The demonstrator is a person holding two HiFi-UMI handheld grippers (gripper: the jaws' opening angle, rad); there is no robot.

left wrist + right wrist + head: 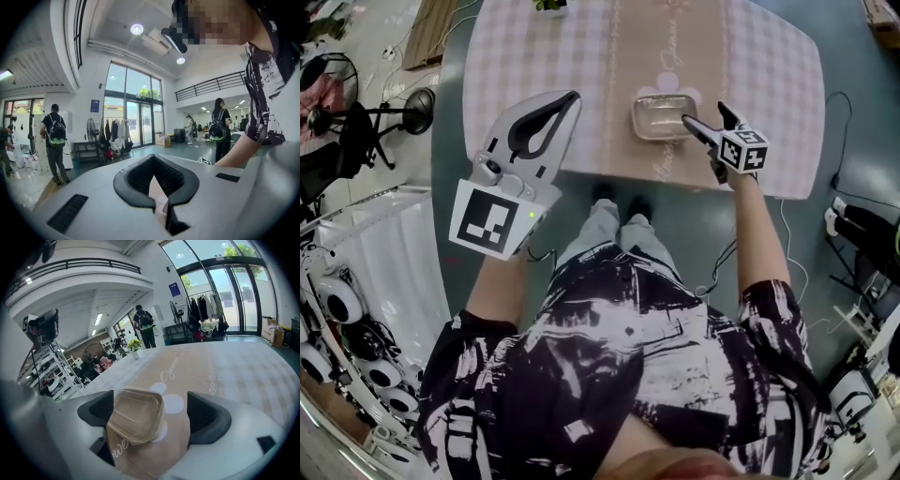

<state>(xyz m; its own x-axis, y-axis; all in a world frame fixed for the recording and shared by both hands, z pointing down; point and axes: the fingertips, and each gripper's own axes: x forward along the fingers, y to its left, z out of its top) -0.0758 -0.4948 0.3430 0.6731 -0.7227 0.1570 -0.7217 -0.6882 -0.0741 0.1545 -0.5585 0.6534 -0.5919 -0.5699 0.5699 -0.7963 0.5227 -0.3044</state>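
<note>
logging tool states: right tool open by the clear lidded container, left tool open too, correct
No: the left tool is shut, jaws meeting at their tips in the left gripper view. The right tool is open by the clear lidded container.

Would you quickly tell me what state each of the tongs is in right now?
Left tongs: closed, empty.
Right tongs: open, at the container, not gripping it.

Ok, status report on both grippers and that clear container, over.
Left gripper shut, empty, held by the table's near left edge. Right gripper open, clear container lined up between its jaws. Nothing in the way.
</note>
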